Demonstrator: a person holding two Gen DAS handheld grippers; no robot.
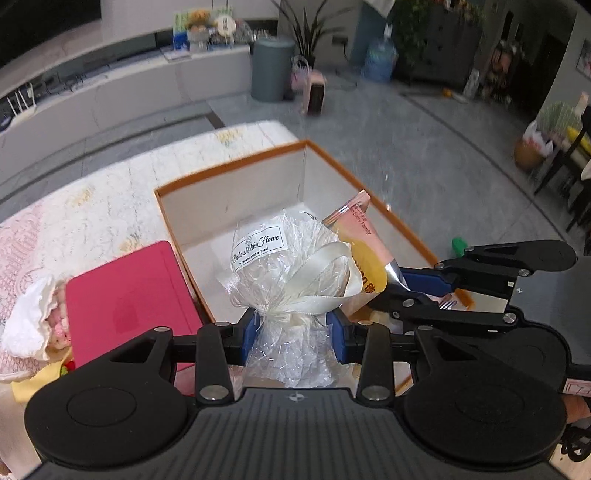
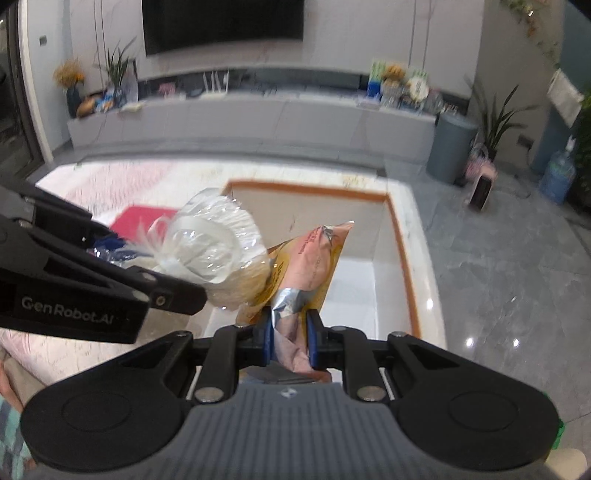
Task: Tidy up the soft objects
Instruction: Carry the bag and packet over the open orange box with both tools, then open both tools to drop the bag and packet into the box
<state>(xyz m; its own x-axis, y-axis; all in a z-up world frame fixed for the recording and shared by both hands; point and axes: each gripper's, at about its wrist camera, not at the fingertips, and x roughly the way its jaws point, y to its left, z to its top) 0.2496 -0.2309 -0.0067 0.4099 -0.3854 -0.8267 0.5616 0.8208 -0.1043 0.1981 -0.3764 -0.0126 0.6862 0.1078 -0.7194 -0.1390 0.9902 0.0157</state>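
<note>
Cellophane bundle point(image 1: 284, 258) (ribbon-tied) clamped above orange-rimmed box point(image 1: 229, 173).

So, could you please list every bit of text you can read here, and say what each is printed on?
"GenRobot.AI": black left tool's side.
"Flowe": white sticker on the clear ribboned cellophane bundle; remaining script unclear.
Pink-and-yellow foil snack packet: printing too blurred to read.

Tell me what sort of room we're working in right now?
Most likely a home living room. A large dark television hangs on the wall above a long low cabinet, potted plants stand beside it, and a water jug sits on the grey tiled floor.
</note>
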